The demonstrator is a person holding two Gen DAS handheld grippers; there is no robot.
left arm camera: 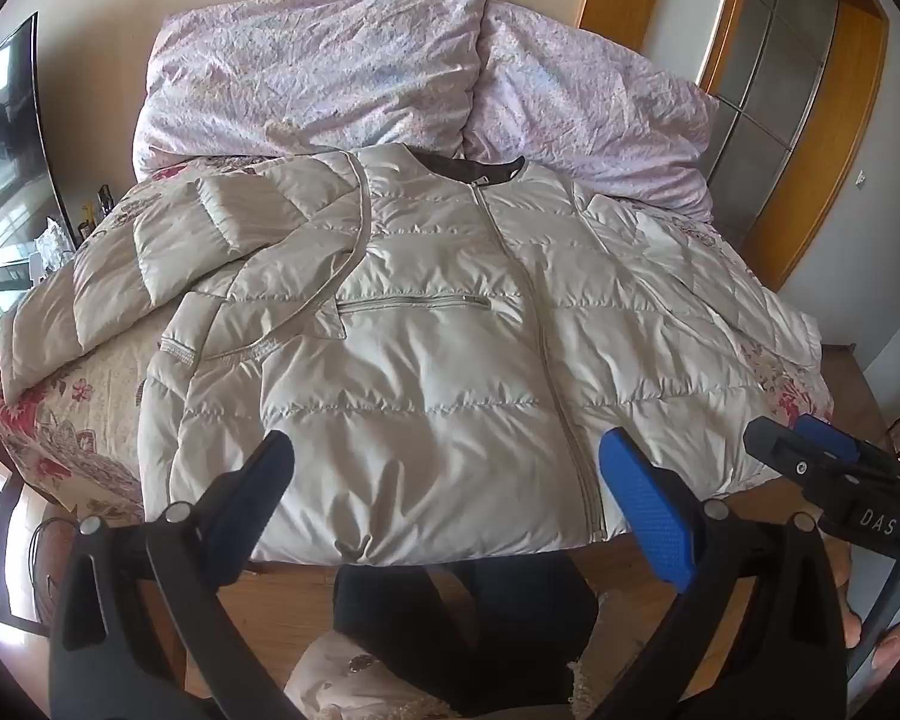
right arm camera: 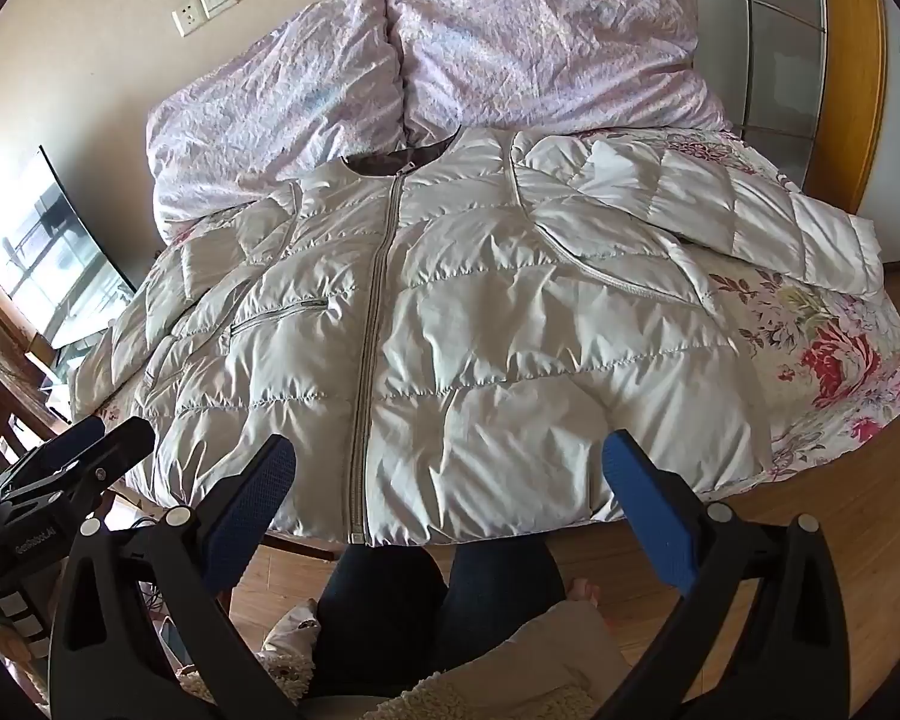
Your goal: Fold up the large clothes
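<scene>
The jacket is laid flat, not folded yet. Both the left gripper and right gripper are held wide open, empty. A sleeve should probably be grabbed next.

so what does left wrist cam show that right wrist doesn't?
Left wrist only: the left sleeve folded in across the chest, and the right gripper at frame edge.
Right wrist only: a wall socket and switch, the right sleeve spread out, and the left gripper.
Both: the cream quilted puffer jacket zipped, front up, on the floral bedspread; own jaws open, empty.
</scene>
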